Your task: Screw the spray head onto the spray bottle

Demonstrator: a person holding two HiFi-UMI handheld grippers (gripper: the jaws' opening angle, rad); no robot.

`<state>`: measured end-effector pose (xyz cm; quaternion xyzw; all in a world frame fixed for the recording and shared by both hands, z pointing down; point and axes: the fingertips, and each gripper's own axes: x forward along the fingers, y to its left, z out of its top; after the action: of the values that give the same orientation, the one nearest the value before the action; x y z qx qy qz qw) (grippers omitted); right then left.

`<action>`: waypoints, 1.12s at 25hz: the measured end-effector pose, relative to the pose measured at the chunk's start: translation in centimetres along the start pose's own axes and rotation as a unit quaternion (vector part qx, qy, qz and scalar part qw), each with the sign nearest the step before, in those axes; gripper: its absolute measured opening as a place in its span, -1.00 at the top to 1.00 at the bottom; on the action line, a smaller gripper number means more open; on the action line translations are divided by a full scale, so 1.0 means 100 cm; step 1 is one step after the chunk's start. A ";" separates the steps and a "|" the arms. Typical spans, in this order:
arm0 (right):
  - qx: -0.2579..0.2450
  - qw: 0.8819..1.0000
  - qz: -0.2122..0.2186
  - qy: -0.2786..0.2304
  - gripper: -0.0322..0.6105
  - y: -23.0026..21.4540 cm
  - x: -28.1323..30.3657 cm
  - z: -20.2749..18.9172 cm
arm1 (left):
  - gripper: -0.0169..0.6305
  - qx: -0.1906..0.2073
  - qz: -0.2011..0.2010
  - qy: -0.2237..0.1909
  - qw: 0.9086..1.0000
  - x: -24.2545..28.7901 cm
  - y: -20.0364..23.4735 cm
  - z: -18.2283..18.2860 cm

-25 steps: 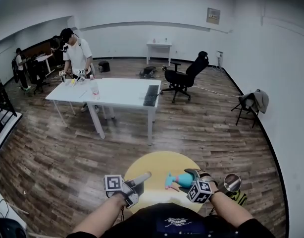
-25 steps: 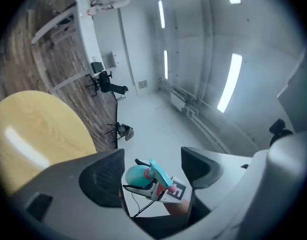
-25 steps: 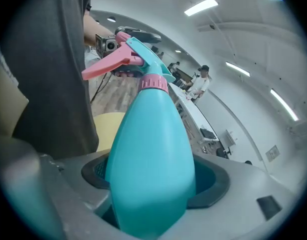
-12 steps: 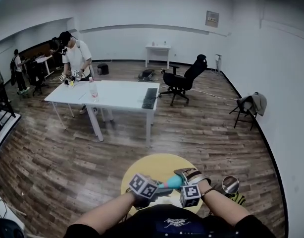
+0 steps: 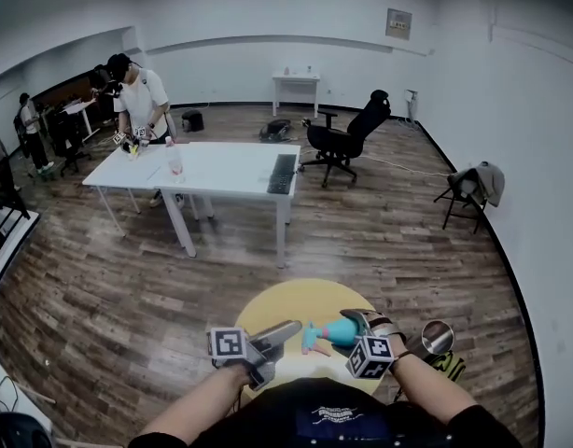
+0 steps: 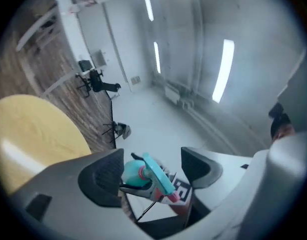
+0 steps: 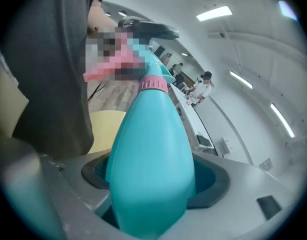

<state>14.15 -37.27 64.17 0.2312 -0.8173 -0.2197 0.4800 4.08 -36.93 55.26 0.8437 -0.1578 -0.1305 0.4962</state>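
While the right hand-held gripper (image 7: 153,180) clamps the teal spray bottle (image 7: 148,134) round its fat body, the bottle hangs tilted above the yellow tabletop (image 5: 285,302), close to the person, with its neck aimed toward the left side. The spray head (image 5: 311,340) already sits on that neck, its pink collar (image 7: 153,84) against the shoulder. Whether the thread has bottomed out cannot be told.

The left hand-held gripper (image 6: 150,166) stands wide. Its jaws have just been opening, and neither pad presses on anything. The spray head shows through the gap, a little beyond the tips. This looks like a release between turns, so the screwing is probably under way, not finished.

To do the next turn well, the left gripper should come straight in along the bottle's axis and close on the collar. The trigger would flex and slip under the pads. The wrist roll should run about the neck's own line, or the collar may ride up crooked and cross-thread. The right grip has to stay firm: the body is smooth and tapered, so it could spin or slide out under torque. Short turns with a clean release each time suit this. Once the collar resists, it should be left alone.
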 end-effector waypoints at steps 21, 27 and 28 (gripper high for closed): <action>-0.105 0.994 -0.021 0.016 -0.41 -0.009 -0.002 0.029 | 0.34 0.277 0.068 0.228 0.931 0.052 -0.010 -0.048; 0.022 0.999 0.039 -0.022 -0.41 0.002 -0.004 0.023 | 0.02 0.015 -0.017 0.051 0.998 0.031 -0.021 -0.010; 0.057 0.997 0.043 -0.028 -0.41 0.003 -0.006 0.015 | -0.13 -0.040 -0.045 0.002 0.998 0.017 -0.022 0.002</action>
<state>13.05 -36.47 63.27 0.2161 -0.8506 -0.1583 0.4525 5.89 -36.77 53.12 0.8295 -0.1135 -0.1569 0.5239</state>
